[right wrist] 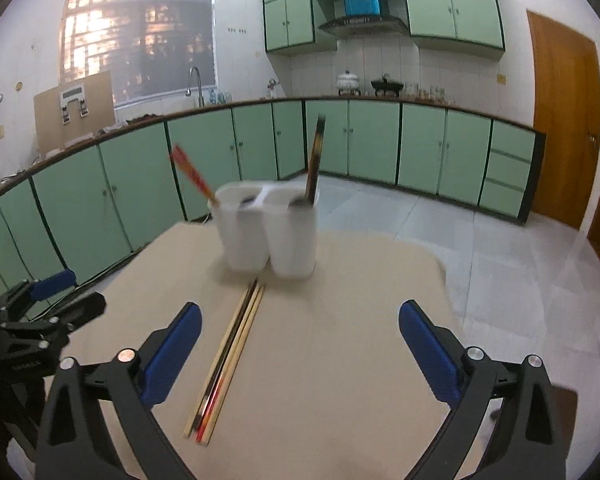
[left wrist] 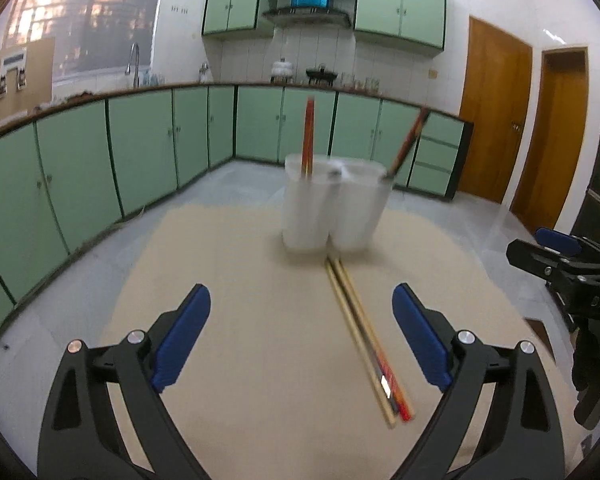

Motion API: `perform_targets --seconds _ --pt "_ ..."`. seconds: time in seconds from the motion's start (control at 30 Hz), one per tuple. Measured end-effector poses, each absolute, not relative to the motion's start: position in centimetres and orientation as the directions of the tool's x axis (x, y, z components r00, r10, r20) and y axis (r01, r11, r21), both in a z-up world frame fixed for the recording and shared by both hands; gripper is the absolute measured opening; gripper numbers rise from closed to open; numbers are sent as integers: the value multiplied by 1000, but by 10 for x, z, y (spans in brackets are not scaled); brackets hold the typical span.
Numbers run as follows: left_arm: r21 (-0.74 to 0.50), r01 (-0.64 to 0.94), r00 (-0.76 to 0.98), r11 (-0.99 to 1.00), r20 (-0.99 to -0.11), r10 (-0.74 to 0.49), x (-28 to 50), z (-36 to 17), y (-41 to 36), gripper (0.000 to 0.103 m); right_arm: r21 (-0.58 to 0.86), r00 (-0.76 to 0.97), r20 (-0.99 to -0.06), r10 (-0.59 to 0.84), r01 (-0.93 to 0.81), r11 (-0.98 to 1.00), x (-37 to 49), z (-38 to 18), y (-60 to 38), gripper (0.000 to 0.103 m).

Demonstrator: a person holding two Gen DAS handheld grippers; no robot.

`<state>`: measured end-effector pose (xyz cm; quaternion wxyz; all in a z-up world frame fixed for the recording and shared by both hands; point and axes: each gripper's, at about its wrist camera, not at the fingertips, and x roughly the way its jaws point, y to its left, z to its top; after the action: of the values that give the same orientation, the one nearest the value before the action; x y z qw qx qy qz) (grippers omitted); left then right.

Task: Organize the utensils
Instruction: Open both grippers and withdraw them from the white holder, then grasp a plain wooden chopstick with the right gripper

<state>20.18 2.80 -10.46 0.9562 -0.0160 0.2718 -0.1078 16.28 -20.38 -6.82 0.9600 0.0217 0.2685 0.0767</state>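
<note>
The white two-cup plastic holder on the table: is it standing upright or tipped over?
Upright. The white two-cup plastic holder stands on its base on the beige table, openings upward, with red chopsticks sticking up out of it.

Left tool (left wrist: 301,312) and right tool (right wrist: 300,330) side by side, jaws wide, empty.

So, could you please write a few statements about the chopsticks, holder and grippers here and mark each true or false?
1. Both grippers, left gripper and right gripper, have open jaws. True.
2. The loose chopsticks lie on the beige table. True.
3. The white holder is empty. False: chopsticks stand in both compartments.
4. The right gripper holds a chopstick. False: nothing is between its jaws.
</note>
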Motion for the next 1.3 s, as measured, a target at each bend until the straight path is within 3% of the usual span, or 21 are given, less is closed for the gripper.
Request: perform_targets --seconds 0.3,0.67,0.87,1.03,1.3 --pt "-36 157 771 987 -620 -145 189 -155 38 90 92 795 -593 125 -87 992 141 -121 -200 97" --pt "-5 120 697 993 -712 -88 184 -180 44 90 110 733 -668 126 -70 991 131 -161 -193 96" --pt "-14 98 677 995 -732 -77 185 -185 49 90 122 698 -700 153 -94 988 131 -172 -183 82" --pt "-15 95 669 995 -739 -75 187 -186 50 90 140 658 -723 209 -157 978 131 -178 -166 63" --pt "-31 85 661 996 -746 -79 191 -186 52 90 110 627 -752 202 -183 977 134 -182 -150 59"
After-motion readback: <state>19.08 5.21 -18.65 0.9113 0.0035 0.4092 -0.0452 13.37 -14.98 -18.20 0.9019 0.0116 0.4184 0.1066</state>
